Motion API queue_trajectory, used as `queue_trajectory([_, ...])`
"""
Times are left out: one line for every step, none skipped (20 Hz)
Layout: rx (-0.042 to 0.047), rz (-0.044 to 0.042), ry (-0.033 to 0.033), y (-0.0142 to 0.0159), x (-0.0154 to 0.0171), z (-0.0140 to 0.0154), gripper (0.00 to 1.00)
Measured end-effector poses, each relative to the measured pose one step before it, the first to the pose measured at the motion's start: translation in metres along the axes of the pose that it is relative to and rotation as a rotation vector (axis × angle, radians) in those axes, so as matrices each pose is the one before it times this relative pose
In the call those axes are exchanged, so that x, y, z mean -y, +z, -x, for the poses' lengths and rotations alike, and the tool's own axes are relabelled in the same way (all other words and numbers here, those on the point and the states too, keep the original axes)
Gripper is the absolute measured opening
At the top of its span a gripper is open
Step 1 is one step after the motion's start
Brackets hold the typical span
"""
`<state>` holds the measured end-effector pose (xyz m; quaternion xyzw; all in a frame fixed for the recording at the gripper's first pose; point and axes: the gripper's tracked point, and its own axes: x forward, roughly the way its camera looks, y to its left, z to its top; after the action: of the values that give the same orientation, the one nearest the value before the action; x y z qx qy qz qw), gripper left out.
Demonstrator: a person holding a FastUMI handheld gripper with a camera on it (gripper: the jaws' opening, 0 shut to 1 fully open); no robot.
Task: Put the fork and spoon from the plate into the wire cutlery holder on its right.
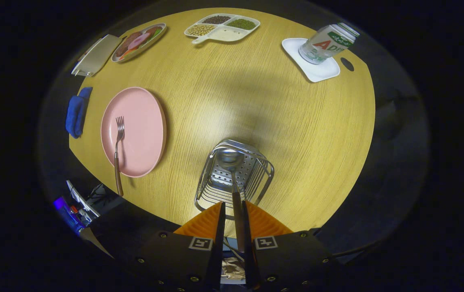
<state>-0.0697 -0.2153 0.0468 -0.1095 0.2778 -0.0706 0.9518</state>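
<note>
Far left, at the table [223,101] edge: a blue cloth [76,112] hangs partly over the rim; beyond it lies a white flat item [96,56], also overhanging. Beside that sits an oval dish [138,41] of coloured food.

Left: the pink plate [142,132] lies near the table's near-left edge. The fork [117,156] rests on it, tines on the plate, handle projecting past the plate rim and over the table edge.

Centre, far: a white divided tray [222,27] of grains. Open bare tabletop spans the middle, between plate, tray and holder.

Centre, near: the wire cutlery holder [234,176] stands just ahead of the fingers. The gripper [234,213] is closed to a narrow gap, both fingers clamping the spoon [232,170] handle; the bowl is down inside the holder.

Right, far: a bottle [329,42] on a white square mat [313,65], near the table edge. Its label shows a large red "A"; the remaining text is not legible.
</note>
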Motion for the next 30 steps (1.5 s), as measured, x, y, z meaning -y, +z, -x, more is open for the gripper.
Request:
queue_trajectory([0.01822,-0.00738,0.00061,-0.00129,0.00075,0.00307,0.23])
queue_trajectory([0.01632,-0.00657,0.00159,-0.0015,0.00096,0.00239,0.23])
queue_trajectory([0.01465,-0.00723,0.00458,-0.00274,-0.00033,0.00344,0.23])
queue_trajectory([0.01544,-0.00814,0.00608,-0.00241,0.00016,0.00312,0.23])
queue_trajectory([0.01432,-0.00937,0.00608,-0.00275,-0.00059,0.00355,0.23])
queue_trajectory([0.01351,-0.01081,0.00667,-0.003,-0.00033,0.00311,0.23])
queue_trajectory([0.01283,-0.01156,0.00834,-0.00331,-0.00135,0.00316,0.23])
queue_trajectory([0.00857,-0.0084,0.00849,-0.00379,-0.00081,0.00267,0.23])
queue_trajectory([0.01191,-0.00872,0.00651,-0.00346,-0.00116,0.00331,0.23])
queue_trajectory([0.01052,-0.00601,0.00931,-0.00285,-0.00172,0.00275,0.23])
queue_trajectory([0.01176,-0.00685,0.00746,-0.00307,-0.00194,0.00324,0.23])
queue_trajectory([0.01128,-0.00775,0.00798,-0.00279,-0.00166,0.00276,0.23])
queue_trajectory([0.01065,-0.00941,0.01179,-0.00307,-0.00287,0.00371,0.23])
queue_trajectory([0.01219,-0.01211,0.01561,-0.00311,-0.00511,0.00288,0.24])
queue_trajectory([0.01289,-0.01176,0.01764,-0.00238,-0.00589,0.00415,0.23])
queue_trajectory([0.01324,-0.0084,0.0163,-0.00239,-0.00643,0.0034,0.23])
queue_trajectory([0.01665,-0.00479,0.01086,-0.00012,-0.00623,0.00274,0.23])
queue_trajectory([0.01718,-0.00001,0.00886,-0.00016,-0.00627,0.00203,0.23])
queue_trajectory([0.01698,0.0001,0.01012,0.00066,-0.00797,0.00116,0.23])
queue_trajectory([0.01779,-0.0051,0.01646,0.00106,-0.0105,-0.00042,0.23])
queue_trajectory([0.01614,-0.00748,0.02357,0.00168,-0.01207,-0.00143,0.23])
queue_trajectory([0.01229,-0.00331,0.02052,0.00158,-0.01165,-0.00221,0.23])
queue_trajectory([0.00973,0.00118,0.01646,0.00032,-0.0115,-0.0053,0.23])
queue_trajectory([0.00267,0.00913,0.01365,0.0001,-0.01036,-0.00748,0.23])
queue_trajectory([-0.00042,0.01152,0.00996,-0.00084,-0.01017,-0.0078,0.23])
queue_trajectory([-0.00215,0.00923,0.01166,-0.00047,-0.01011,-0.00757,0.23])
queue_trajectory([-0.0046,0.00633,0.01298,-0.00043,-0.00983,-0.00799,0.23])
queue_trajectory([-0.00665,0.00508,0.0145,-0.00059,-0.01051,-0.00889,0.23])
queue_trajectory([-0.00413,0.00394,0.01354,0.00004,-0.00974,-0.00768,0.23])
queue_trajectory([-0.00359,0.00394,0.00634,0.00091,-0.00727,-0.00874,0.23])
